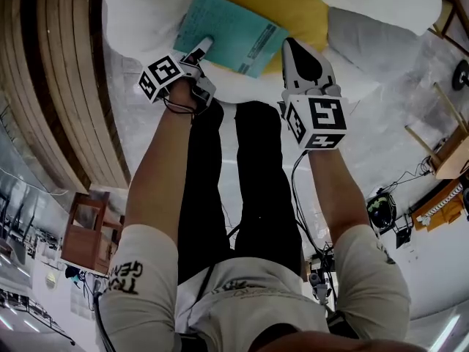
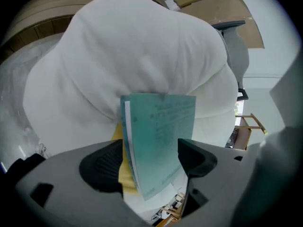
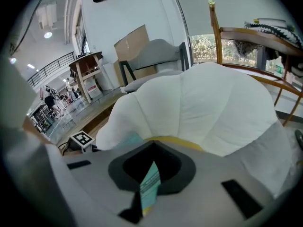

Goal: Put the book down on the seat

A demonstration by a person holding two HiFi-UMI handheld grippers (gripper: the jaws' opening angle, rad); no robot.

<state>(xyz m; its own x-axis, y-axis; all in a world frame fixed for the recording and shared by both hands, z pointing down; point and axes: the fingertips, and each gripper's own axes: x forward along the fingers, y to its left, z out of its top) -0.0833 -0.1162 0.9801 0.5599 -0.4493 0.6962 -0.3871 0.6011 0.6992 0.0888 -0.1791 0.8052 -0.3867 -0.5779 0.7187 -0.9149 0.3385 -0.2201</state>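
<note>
A thin teal book (image 1: 231, 31) lies tilted over a yellow cushion (image 1: 304, 6) on the white padded seat (image 1: 139, 6). My left gripper (image 1: 201, 48) is at the book's near left corner. In the left gripper view the book (image 2: 161, 131) stands on edge between the jaws of my left gripper (image 2: 149, 162), which are wide apart, the left pad clear of it. My right gripper (image 1: 289, 46) meets the book's right corner. In the right gripper view a teal strip of the book (image 3: 150, 186) shows pinched between the jaws of my right gripper (image 3: 150, 174).
The person's black-trousered legs (image 1: 242, 174) stand just in front of the seat. A curved wooden slatted structure (image 1: 58, 86) runs along the left, with a wooden chair (image 1: 88, 233) below it. Wooden frames (image 1: 451, 152) and cables (image 1: 396, 189) lie on the floor at right.
</note>
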